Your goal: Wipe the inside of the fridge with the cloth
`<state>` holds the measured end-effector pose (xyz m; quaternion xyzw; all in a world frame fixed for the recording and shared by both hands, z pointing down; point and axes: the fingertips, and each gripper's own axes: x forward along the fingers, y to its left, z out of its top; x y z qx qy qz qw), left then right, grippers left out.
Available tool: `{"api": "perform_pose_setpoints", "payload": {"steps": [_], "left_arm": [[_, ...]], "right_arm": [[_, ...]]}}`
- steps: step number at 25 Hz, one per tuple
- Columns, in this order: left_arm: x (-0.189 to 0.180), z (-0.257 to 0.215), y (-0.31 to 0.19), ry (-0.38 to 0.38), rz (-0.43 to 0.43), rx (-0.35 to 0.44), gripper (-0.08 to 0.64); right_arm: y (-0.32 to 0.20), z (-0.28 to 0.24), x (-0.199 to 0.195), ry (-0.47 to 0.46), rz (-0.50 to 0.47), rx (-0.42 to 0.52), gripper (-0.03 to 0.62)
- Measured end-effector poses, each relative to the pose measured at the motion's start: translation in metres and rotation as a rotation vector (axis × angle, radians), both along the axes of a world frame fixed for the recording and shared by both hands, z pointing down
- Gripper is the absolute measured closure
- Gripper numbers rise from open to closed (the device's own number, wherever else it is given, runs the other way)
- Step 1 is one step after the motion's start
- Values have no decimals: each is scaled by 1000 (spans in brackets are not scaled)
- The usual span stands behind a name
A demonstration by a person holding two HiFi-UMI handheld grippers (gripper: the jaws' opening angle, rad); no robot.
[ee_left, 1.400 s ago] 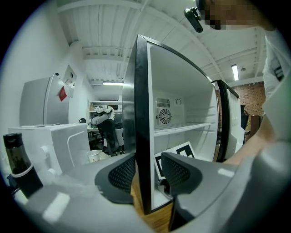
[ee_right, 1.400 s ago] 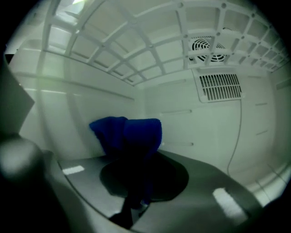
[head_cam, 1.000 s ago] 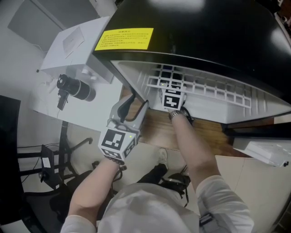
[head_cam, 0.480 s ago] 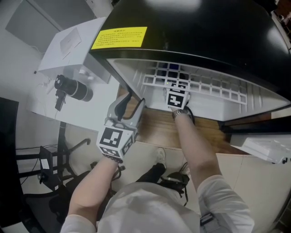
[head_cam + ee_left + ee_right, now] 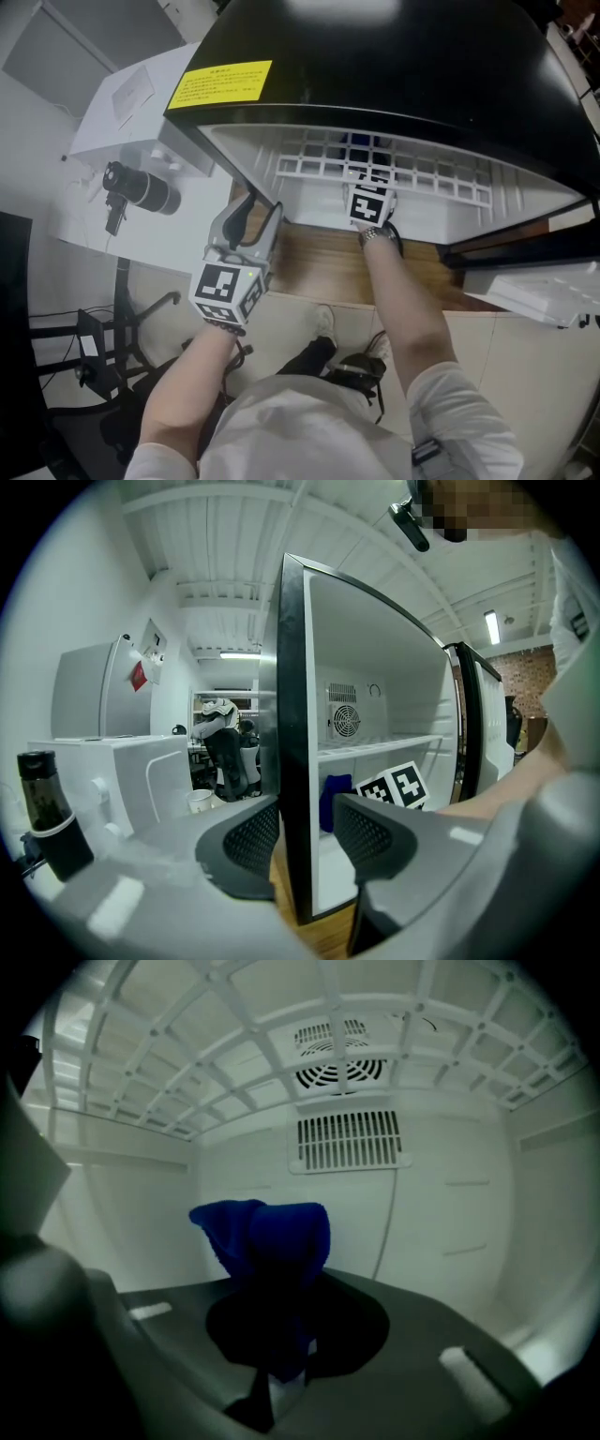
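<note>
Cloth [image 5: 267,1251], blue and bunched, is inside the fridge [image 5: 375,75] below the white wire shelf [image 5: 403,173]. I read the right gripper [image 5: 277,1358] as clenched on its lower end, with the free part sticking up toward 12 o'clock in front of the back-wall vent [image 5: 349,1140]. Left gripper [image 5: 305,836] sits outside, about 8 o'clock from the right one in the head view, jaws spread and holding nothing; the black front edge [image 5: 291,761] of the fridge's left wall stands between them, and I cannot tell whether a pad touches it.
</note>
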<state>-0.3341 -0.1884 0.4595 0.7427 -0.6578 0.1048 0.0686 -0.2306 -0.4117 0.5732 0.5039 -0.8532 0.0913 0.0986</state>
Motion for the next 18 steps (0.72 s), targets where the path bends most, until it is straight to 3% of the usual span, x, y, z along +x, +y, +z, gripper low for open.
{"api": "perform_pose_setpoints", "payload": {"steps": [18], "left_arm": [[-1,1,-1,5,-41,0,388]], "right_arm": [[-21,-3,88,31,119,0,554]]}}
